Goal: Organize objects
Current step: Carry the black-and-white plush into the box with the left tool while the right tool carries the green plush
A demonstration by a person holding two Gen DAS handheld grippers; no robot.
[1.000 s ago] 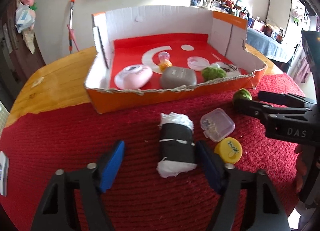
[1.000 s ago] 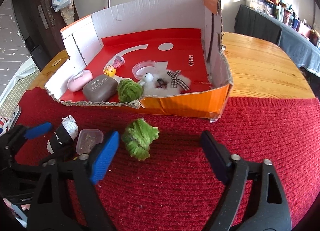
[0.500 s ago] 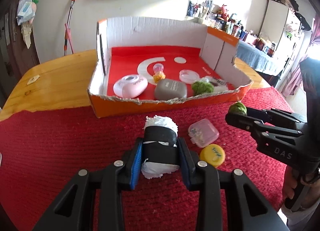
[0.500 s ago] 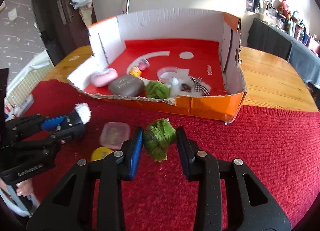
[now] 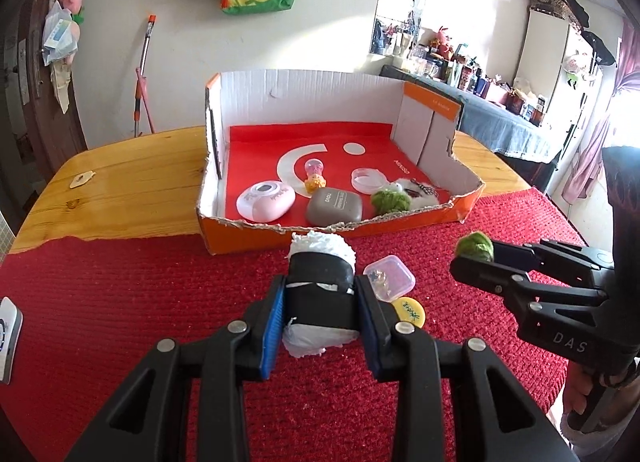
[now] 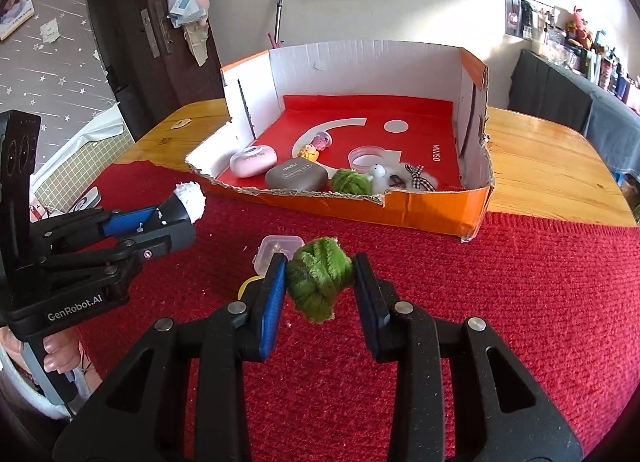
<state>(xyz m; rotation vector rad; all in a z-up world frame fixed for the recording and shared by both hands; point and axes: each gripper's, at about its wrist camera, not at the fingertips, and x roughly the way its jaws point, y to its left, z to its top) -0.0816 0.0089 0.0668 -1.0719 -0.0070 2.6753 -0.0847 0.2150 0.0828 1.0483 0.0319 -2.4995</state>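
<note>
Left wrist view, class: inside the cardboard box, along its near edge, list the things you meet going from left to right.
Pink oval case → grey pouch → green yarn ball → white fluffy toy with a checked bow, partly hidden behind the yarn ball.

A wooden table (image 5: 132, 186) is seen across the middle of the frame, its near part covered by a red cloth (image 5: 120, 302). An open box (image 5: 328, 232) is set at centre, straddling the cloth's far edge. A clear case (image 5: 390, 276) and a yellow cap (image 5: 409, 312) lie on the cloth right of centre.
</note>
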